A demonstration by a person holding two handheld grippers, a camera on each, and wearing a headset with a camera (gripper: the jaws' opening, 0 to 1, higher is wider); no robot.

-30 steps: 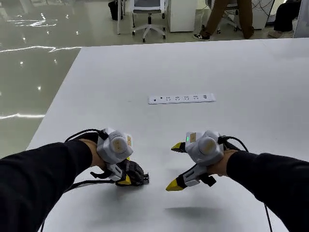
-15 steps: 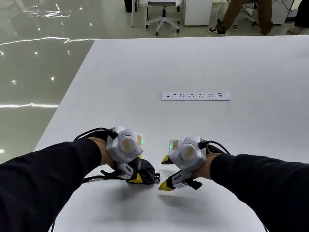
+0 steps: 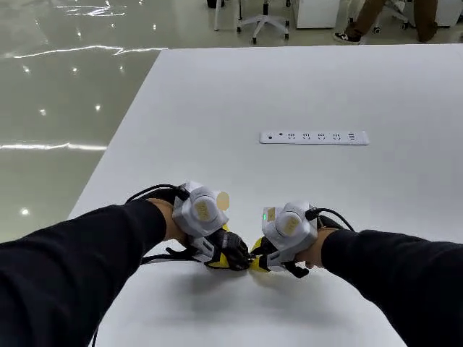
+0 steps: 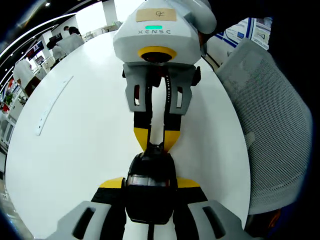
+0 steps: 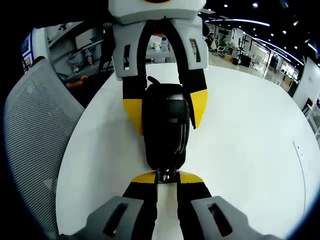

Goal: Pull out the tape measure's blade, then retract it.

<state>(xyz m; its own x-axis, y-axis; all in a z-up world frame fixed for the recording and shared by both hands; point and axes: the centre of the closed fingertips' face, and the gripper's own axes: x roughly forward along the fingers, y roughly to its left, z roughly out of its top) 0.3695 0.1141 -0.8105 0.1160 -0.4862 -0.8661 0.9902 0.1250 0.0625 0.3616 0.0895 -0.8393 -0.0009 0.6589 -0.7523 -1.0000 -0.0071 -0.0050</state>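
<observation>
A black tape measure (image 3: 233, 252) rests low over the white table (image 3: 289, 87), and my left gripper (image 3: 228, 254) is shut on its case. In the left gripper view the case (image 4: 150, 192) sits between my left gripper's (image 4: 150, 182) yellow-tipped jaws. My right gripper (image 3: 255, 263) meets it from the right, shut on the metal hook (image 5: 164, 174) at the blade's end. The right gripper's (image 5: 166, 178) own view has the case (image 5: 167, 125) straight ahead, clamped by the left gripper. No length of blade shows outside the case.
A white power strip (image 3: 315, 136) lies further back on the table. The table's left edge (image 3: 108, 155) drops to a shiny floor. A grey mesh chair back (image 4: 265, 125) stands close behind the near edge. Cables trail from both grippers.
My right gripper was open and off to the right; it has moved left to the tape measure and shut on the blade's hook. The left gripper has kept its hold.
</observation>
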